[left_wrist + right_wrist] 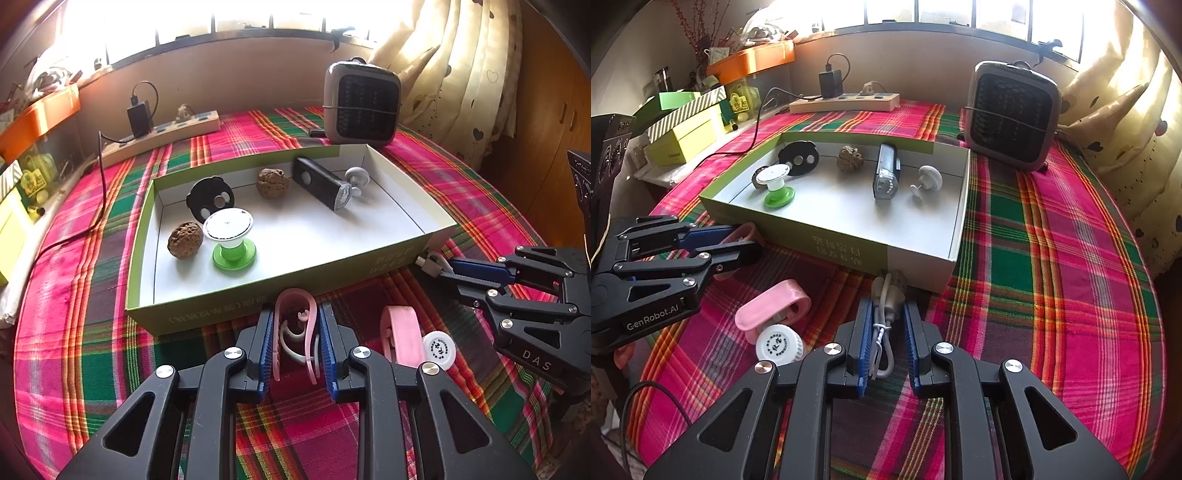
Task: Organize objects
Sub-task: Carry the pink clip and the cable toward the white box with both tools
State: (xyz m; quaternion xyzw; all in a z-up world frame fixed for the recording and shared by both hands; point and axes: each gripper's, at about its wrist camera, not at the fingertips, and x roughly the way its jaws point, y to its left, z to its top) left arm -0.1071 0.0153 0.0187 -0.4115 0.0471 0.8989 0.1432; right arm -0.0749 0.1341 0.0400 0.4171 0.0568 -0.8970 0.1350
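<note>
Looking along the left wrist view, we see our left gripper low over the plaid cloth, its blue pads pinching a pink clip just in front of the near wall of the green box. Beside it on the cloth lie a pink loop and, touching that, a white cap. Inside the box: two walnuts, a green-footed spool, a black disc, a bike light, a white knob. Our right gripper reaches in from the right, pads pressed on a small grey cable bundle at the box's near right corner.

Right wrist view: the right gripper is clamped on the coiled grey cable, its plug end touching the box's near wall. The left gripper sits at left, closed on the pink clip. Pink loop and white cap lie between the two grippers. A heater and power strip stand behind the box.
</note>
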